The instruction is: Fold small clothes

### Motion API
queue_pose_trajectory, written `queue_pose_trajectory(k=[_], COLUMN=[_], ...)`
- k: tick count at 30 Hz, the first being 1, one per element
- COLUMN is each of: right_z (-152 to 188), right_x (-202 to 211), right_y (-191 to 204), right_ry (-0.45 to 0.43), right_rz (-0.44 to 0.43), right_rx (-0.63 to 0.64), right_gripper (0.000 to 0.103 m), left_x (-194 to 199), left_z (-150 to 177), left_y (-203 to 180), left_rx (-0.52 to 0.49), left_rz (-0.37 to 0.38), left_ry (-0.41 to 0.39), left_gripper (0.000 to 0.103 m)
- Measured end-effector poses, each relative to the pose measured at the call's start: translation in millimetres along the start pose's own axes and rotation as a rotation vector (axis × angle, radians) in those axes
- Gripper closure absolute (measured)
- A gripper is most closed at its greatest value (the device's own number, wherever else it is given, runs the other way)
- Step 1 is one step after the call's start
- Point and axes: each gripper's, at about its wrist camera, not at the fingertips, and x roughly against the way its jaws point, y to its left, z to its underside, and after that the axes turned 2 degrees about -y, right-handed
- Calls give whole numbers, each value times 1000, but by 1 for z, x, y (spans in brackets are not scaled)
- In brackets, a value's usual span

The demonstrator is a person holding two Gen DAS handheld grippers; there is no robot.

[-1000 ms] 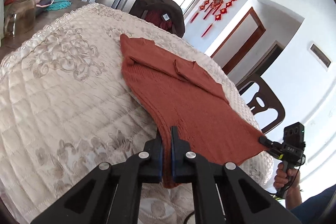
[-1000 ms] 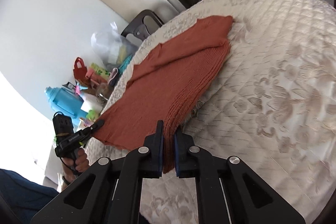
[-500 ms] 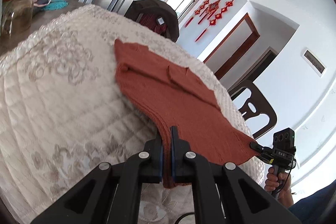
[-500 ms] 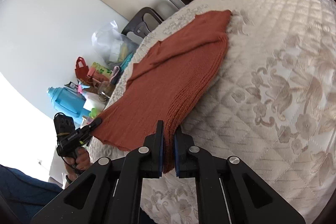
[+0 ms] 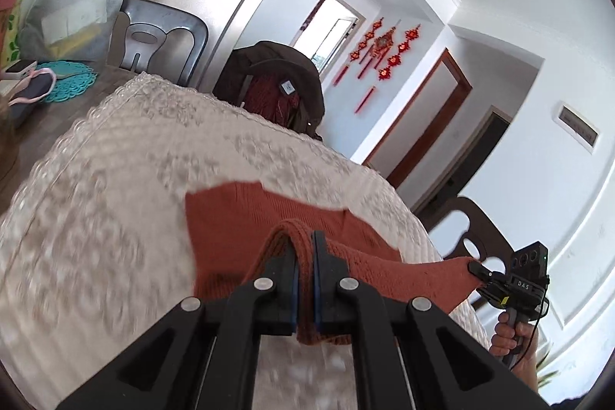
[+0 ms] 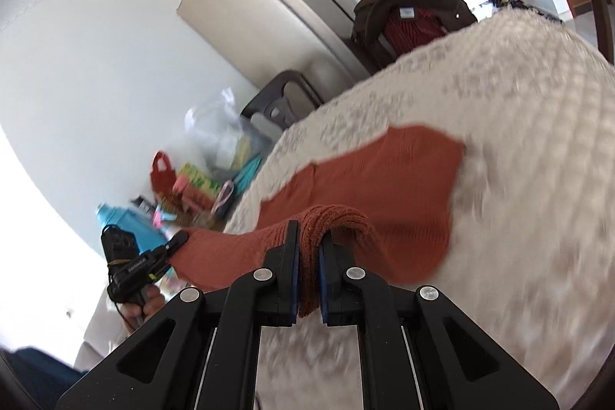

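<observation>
A rust-orange knitted garment (image 5: 230, 229) lies on the cream quilted table cover (image 5: 115, 187), its near hem lifted. My left gripper (image 5: 305, 248) is shut on one near corner of the garment, the cloth bunched between its jaws. My right gripper (image 6: 308, 237) is shut on the other near corner of the garment (image 6: 384, 187). Each gripper shows in the other's view: the right one (image 5: 474, 266) at the lower right, the left one (image 6: 180, 239) at the lower left, both pinching the raised hem. The far half still rests on the table cover (image 6: 519, 141).
A dark jacket over a chair (image 5: 276, 83) stands at the table's far edge. A grey plastic chair (image 5: 153, 37), a plastic bag (image 6: 223, 133) and cluttered items lie to the left. A dark chair (image 5: 469, 233) stands at the right. A blue bottle (image 6: 123, 221) is near.
Both grippers have lifted the near hem off the table and carried it toward the far end; the garment looks shorter and the hem now arches over the jaws. The views are motion-blurred.
</observation>
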Motion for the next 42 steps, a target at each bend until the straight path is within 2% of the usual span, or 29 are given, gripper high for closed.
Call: queue_pose_trajectory(k=[4,10,13,18,24,27,29,31,32,37,42], right_z=[-34,-49,-51,-59,-65,-69,-71,-74,-75,-81,-75], right_x=[-38,-94,-111,-117,-139,-147,-149,-148,-148,-140,-127], right_y=[-26,-74,-88,-89,-114,-118,-117,-118,-117,-115,-83], right_ry=[7,67,98,104,127,138,139,126,116,71,48], right_rz=[29,92,103,103,116,108,99,91,89,147,190], right_rx=[-44,-143,-181,-194,-294,-317,-316,-314,-313,-287,-157], right_gripper=[95,95,95,95,93,89,83,77,73,71,71], left_x=[-46,-109,-121,-130,-154,-160,-160,-155,-151,-134,-120], left_z=[-20,-13,-10,-18,-23,-25,-27,-30,-32,-37,-27], left_y=[18,53,64,70,82,83,85,87,88,87,54], left_rx=[28,104,145,188,244,265,283,291,292,262,120], left_rz=[-37,-129,-144,-134,-151,-150,-144,-151,-160,-236,-210], left_ry=[31,143,167,172,206,217,207,179,159,105,113], left_gripper=[96,96,96,96,96,91,82,67,65,65,65])
